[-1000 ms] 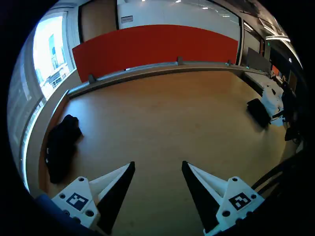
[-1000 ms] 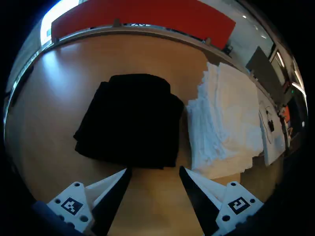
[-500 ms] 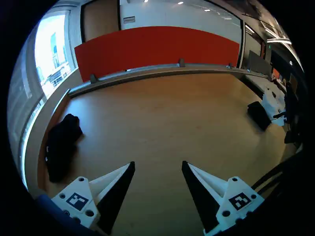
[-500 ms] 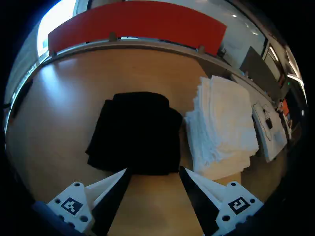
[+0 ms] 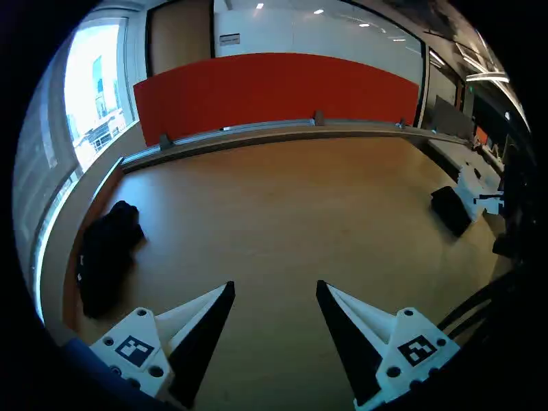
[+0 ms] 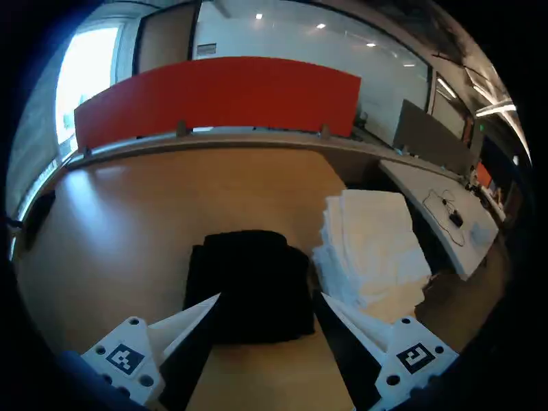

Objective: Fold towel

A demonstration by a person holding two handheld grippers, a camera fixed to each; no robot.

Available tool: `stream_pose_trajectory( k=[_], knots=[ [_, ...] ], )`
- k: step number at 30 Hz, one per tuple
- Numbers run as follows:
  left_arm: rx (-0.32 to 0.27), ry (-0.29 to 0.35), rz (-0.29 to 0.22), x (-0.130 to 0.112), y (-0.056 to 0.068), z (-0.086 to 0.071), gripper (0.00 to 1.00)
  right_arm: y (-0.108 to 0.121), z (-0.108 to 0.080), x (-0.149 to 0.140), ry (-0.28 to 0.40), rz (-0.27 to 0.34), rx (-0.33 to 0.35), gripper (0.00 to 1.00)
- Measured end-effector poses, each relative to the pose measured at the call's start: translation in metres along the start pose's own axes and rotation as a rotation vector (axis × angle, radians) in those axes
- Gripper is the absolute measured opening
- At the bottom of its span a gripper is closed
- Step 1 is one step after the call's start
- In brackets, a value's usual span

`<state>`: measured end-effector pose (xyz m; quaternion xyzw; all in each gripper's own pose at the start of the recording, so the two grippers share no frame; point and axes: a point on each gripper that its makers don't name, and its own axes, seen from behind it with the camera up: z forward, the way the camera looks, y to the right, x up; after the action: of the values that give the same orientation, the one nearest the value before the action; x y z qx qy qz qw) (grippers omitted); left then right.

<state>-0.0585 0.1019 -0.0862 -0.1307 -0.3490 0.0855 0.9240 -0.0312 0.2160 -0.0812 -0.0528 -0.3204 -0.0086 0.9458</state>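
I see the black towel [image 6: 250,288] lying folded on the worktop [image 6: 123,226], just beside a stack of white towels [image 6: 373,257] that sits at the worktop's right edge. My right gripper [image 6: 270,296] points at the towel's near side, jaws spread wide and holding nothing. My left gripper [image 5: 275,283] is likewise spread and empty, over bare wood. A dark bundle [image 5: 106,257] lies by the left edge, and a red screen [image 5: 274,89] runs along the far edge.

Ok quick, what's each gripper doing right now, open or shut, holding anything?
Left gripper: open, holding nothing, over the bare table.
Right gripper: open, holding nothing, black towel just ahead of it.
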Motion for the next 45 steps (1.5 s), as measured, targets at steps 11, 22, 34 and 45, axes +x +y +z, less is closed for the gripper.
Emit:
stream_pose_trajectory(
  k=[11, 22, 34, 45],
  knots=[
    [0.023, 0.045, -0.027, 0.012, -0.009, 0.002, 0.88, -0.010, -0.004, 0.026, 0.116, 0.070, -0.001, 0.93],
    [0.040, 0.136, -0.044, 0.036, -0.012, 0.003, 0.88, -0.025, -0.010, 0.055, 0.195, 0.066, 0.007, 0.93],
    [0.084, 0.294, -0.113, 0.069, -0.027, -0.005, 0.88, -0.061, -0.026, 0.101, 0.318, 0.047, 0.056, 0.93],
    [0.140, 0.408, -0.141, 0.092, -0.049, -0.016, 0.88, -0.107, -0.038, 0.136, 0.402, 0.020, 0.098, 0.93]
  ],
)
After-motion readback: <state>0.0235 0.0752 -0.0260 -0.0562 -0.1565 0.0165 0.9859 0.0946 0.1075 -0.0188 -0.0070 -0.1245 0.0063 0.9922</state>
